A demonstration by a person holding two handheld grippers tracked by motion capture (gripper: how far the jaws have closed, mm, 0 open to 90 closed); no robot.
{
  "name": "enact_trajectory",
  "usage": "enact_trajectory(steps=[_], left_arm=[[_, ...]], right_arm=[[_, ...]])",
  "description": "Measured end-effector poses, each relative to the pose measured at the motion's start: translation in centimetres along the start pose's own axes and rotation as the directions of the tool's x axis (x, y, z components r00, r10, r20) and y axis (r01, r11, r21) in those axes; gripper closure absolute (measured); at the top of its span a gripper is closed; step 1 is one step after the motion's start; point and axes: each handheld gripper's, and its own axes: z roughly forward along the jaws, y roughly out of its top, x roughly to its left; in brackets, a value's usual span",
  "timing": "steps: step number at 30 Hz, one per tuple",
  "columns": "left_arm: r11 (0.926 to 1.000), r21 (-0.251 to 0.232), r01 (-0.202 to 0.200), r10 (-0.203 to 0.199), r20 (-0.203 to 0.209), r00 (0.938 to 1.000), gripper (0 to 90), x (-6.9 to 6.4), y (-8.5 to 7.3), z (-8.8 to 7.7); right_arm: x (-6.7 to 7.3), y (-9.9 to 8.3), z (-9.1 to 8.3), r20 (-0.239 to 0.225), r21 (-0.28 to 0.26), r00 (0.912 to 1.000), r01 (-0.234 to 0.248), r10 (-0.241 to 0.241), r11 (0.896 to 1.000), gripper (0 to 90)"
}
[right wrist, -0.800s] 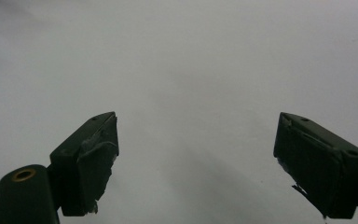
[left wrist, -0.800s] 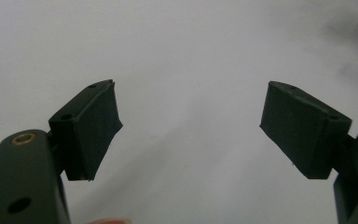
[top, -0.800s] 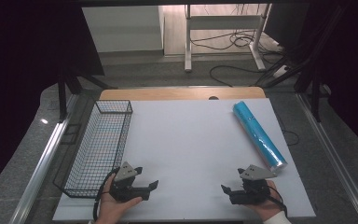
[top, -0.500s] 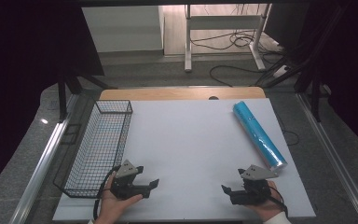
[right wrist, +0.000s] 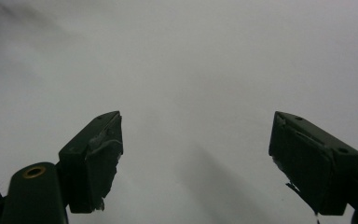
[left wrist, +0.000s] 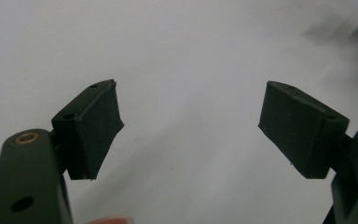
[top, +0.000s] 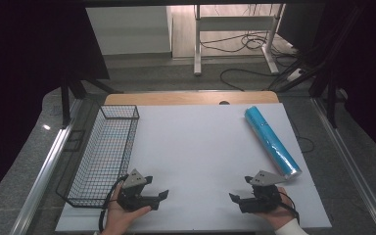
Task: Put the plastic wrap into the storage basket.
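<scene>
Wire basket on my bench holds nothing; blue roll lies apart. Left tool and right tool gape, gripping nothing.

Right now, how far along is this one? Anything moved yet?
Nothing looks done: the blue roll lies on the white table, and the wire basket holds nothing. In hand: nothing; left claw and right claw are open near the table's front edge. All handling remains.
</scene>
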Motion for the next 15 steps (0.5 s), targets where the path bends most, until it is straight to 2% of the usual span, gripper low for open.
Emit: enact_trajectory(steps=[2, 5, 8, 11, 13, 15], left_arm=[[1.0, -0.001, -0.006, 0.006, -0.003, 1.0, 20.4, -0.1, 0.0, -0.1], [0.9998, -0.001, -0.018, 0.018, -0.006, 0.9998, 20.4, -0.3, -0.2, -0.2], [0.9996, 0.0, -0.03, 0.03, -0.007, 0.9995, 20.4, -0.5, -0.4, -0.3], [0.9991, -0.002, -0.041, 0.041, -0.021, 0.9989, 20.0, -0.7, -0.7, -0.4], [0.9997, -0.003, -0.024, 0.024, -0.008, 0.9997, 20.1, -0.8, -1.0, -0.4], [0.9997, 0.0, -0.025, 0.025, -0.007, 0.9997, 20.0, -0.9, -1.1, -0.4]], right_arm=[[0.0, 0.0, 0.1, -0.002, 0.0, 1.0, 0.006, -0.006, 1.0, 18.5], [0.1, 0.5, 0.5, -0.013, -0.011, 0.9986, 0.051, -0.051, 0.999, 19.5], [0.1, 0.8, 0.7, -0.003, -0.007, 0.9978, 0.066, -0.066, 0.998, 19.8], [0.1, 1.3, 0.5, 0.008, -0.022, 0.9977, 0.068, -0.068, 0.997, 23.1], [0.0, 1.9, 0.2, 0.003, -0.025, 0.9985, 0.054, -0.054, 0.998, 24.1], [-0.1, 2.2, 0.0, 0.007, -0.027, 0.9984, 0.057, -0.057, 0.998, 24.6]])
